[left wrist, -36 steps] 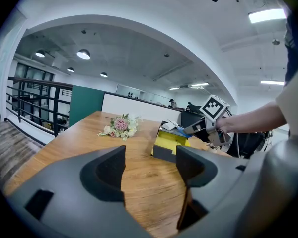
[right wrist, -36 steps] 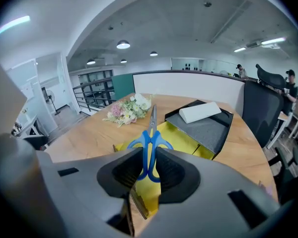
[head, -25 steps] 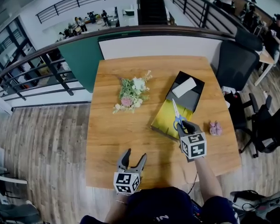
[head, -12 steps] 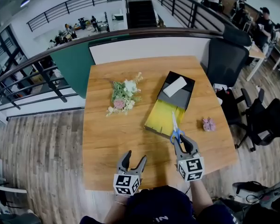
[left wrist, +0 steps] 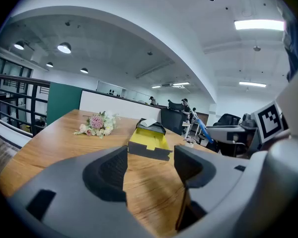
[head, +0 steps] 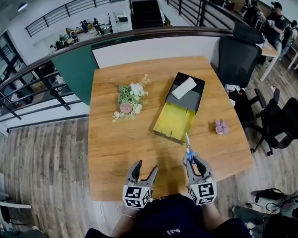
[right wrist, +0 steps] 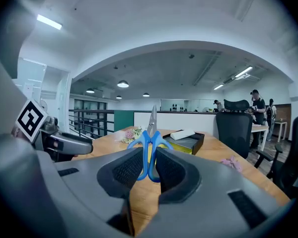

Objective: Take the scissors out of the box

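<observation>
- Two grippers are over the table (head: 114,143), both nearer to the person than the box (head: 175,122).
- Right gripper (head: 196,161) has its jaws closed on the blue handles of the scissors (head: 188,150), and the blades point toward the box.
- Scissors are outside the box, just beside its yellow end.
- Left gripper (head: 142,171) has its jaws wide apart with nothing between them, well apart from the box.

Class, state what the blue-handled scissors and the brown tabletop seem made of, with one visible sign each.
Blue-handled scissors: handles probably smooth plastic, evenly blue; blades probably metal, grey and thin. Brown tabletop: wood or wood-look laminate, matt, with grain streaks.
</observation>
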`<act>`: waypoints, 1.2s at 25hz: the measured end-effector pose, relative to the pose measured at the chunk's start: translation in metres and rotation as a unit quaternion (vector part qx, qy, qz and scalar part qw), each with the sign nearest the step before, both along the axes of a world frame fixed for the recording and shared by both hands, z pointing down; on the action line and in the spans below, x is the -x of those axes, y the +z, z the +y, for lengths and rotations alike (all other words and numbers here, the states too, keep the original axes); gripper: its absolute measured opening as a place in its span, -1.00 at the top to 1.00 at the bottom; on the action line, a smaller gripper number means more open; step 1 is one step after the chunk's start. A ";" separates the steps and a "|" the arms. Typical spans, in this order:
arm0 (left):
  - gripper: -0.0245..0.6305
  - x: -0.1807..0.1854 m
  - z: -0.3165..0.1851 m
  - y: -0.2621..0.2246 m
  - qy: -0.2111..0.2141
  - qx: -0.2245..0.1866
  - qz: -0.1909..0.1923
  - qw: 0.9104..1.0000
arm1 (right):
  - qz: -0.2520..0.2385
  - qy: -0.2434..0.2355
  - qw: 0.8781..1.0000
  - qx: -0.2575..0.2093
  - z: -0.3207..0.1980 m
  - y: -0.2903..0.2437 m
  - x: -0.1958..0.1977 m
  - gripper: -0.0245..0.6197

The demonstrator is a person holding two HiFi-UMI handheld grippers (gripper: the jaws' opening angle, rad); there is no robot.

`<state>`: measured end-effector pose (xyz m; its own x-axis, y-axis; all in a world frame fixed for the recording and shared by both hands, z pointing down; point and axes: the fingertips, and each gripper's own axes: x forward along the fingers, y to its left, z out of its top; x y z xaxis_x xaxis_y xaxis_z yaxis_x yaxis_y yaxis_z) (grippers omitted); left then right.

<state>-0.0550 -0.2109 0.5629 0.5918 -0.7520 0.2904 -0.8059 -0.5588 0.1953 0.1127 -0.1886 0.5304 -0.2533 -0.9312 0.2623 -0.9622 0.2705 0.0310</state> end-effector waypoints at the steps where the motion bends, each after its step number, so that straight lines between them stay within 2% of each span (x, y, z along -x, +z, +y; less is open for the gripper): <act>1: 0.03 0.000 0.000 -0.001 0.001 -0.001 0.000 1.000 | -0.002 0.002 1.000 0.002 0.002 0.002 0.000 0.63; 10: 0.03 -0.002 -0.002 -0.006 0.005 -0.010 0.004 1.000 | -0.001 0.003 1.000 -0.004 -0.002 0.002 0.001 0.63; 17: 0.36 0.003 -0.007 -0.003 -0.015 -0.011 -0.013 1.000 | 0.005 -0.013 1.000 0.001 -0.009 0.004 0.007 0.63; 20: 0.58 0.004 -0.007 -0.003 -0.023 -0.016 -0.018 0.999 | 0.003 -0.017 1.000 0.000 -0.011 0.003 0.009 0.63; 23: 0.74 0.002 -0.007 -0.004 -0.024 -0.018 -0.020 0.999 | 0.001 -0.023 1.000 0.001 -0.014 0.003 0.010 0.63; 26: 0.92 -0.001 -0.007 0.001 -0.018 -0.010 -0.039 0.999 | 0.001 -0.028 1.000 -0.002 -0.016 0.003 0.010 0.63; 28: 0.92 -0.003 -0.007 0.004 -0.013 0.000 -0.044 0.999 | -0.001 -0.029 1.000 -0.004 -0.017 0.002 0.010 0.63; 30: 0.92 -0.004 -0.006 0.005 -0.013 0.008 -0.032 0.999 | -0.006 -0.028 1.000 -0.006 -0.019 0.002 0.010 0.63</act>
<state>-0.0515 -0.2172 0.5678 0.5513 -0.7619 0.3400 -0.8317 -0.5340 0.1520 0.1031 -0.2071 0.5319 -0.3078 -0.9185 0.2483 -0.9459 0.3235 0.0239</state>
